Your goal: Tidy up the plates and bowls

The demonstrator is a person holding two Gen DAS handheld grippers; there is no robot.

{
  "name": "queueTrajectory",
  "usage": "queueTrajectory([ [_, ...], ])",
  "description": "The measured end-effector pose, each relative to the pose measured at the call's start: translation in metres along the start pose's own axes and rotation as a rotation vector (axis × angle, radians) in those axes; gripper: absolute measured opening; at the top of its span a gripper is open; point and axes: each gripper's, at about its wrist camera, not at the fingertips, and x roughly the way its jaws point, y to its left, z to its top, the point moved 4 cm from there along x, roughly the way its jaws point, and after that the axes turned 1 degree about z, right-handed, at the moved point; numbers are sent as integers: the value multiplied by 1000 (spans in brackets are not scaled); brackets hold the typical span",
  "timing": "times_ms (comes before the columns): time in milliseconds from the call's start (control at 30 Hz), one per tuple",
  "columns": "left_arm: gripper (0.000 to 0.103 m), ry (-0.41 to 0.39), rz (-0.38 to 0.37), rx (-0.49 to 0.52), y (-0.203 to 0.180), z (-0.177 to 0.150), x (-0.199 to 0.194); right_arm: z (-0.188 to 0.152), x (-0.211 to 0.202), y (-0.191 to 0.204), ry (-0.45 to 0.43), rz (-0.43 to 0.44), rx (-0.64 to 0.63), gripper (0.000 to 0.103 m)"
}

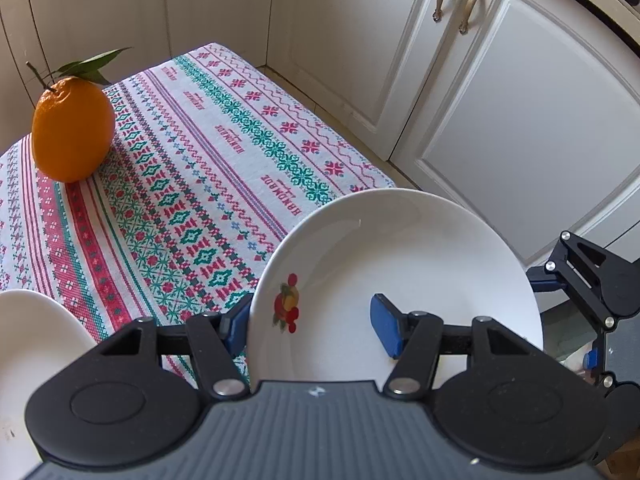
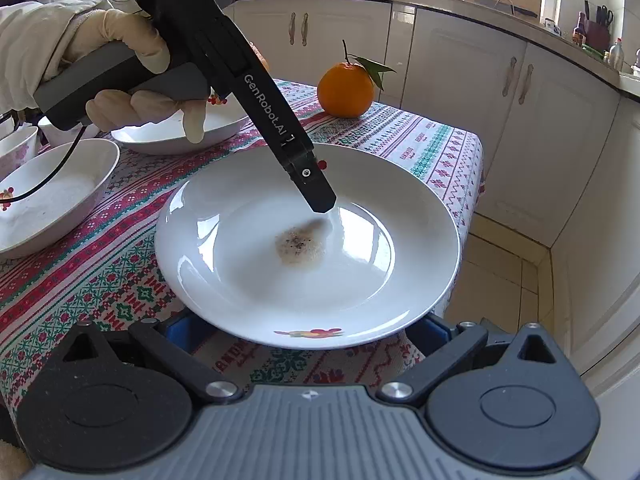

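Left wrist view: the left gripper (image 1: pixel 314 326) has its jaws apart, straddling the rim of the white plate (image 1: pixel 420 264). An orange (image 1: pixel 72 128) sits well ahead, to the left.

Right wrist view: the right gripper (image 2: pixel 306 330) has its jaws spread wide under the plate's (image 2: pixel 256 292) near edge, not clamping it.

**Count on the table**

1 white plate (image 2: pixel 248 296) w/ fruit print; 3 other white dishes at left: shallow bowls (image 2: pixel 60 196) and (image 2: pixel 160 136), plus a floral one (image 2: pixel 16 148) (partly cut off). 1 orange (image 2: pixel 346 90). 2 grippers: left (image 1: pixel 312 326), right (image 2: pixel 306 330).
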Motion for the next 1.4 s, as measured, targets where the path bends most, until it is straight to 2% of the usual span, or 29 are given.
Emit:
queueTrajectory([
  [67, 61, -8, 3, 3, 0, 0, 0, 0, 0, -1, -3, 0, 8, 103],
  [133, 66, -17, 3, 11, -1, 0, -1, 0, -1, -1, -4, 5, 13, 103],
  [200, 80, -34, 7, 16, -3, 1, -4, 0, -2, -1, -2, 3, 16, 103],
  [233, 83, -48, 16, 21, -4, 1, -8, 0, -3, -1, -2, 0, 15, 103],
  [400, 85, -105, 51, -2, -1, -3, -36, -3, -18, 10, 10, -27, -12, 103],
  [533, 88, -162, 84, -11, -3, -15, -76, -7, -34, 30, 5, -50, -41, 103],
  [700, 97, -222, 120, -21, -8, -36, -121, -10, -51, 59, -25, -51, -50, 103],
  [800, 97, -237, 124, -38, -9, -55, -141, -9, -58, 78, -43, -34, -74, 103],
  [933, 97, -287, 180, -34, -11, -83, -163, -3, -63, 101, -65, -44, -126, 103],
  [1033, 97, -307, 195, -49, -13, -109, -176, 0, -70, 113, -93, -29, -138, 103],
  [1100, 97, -310, 202, -68, -13, -126, -181, 2, -73, 119, -100, -21, -138, 103],
  [1400, 97, -340, 331, -123, -15, -207, -191, 8, -75, 140, -130, -22, -119, 103],
])
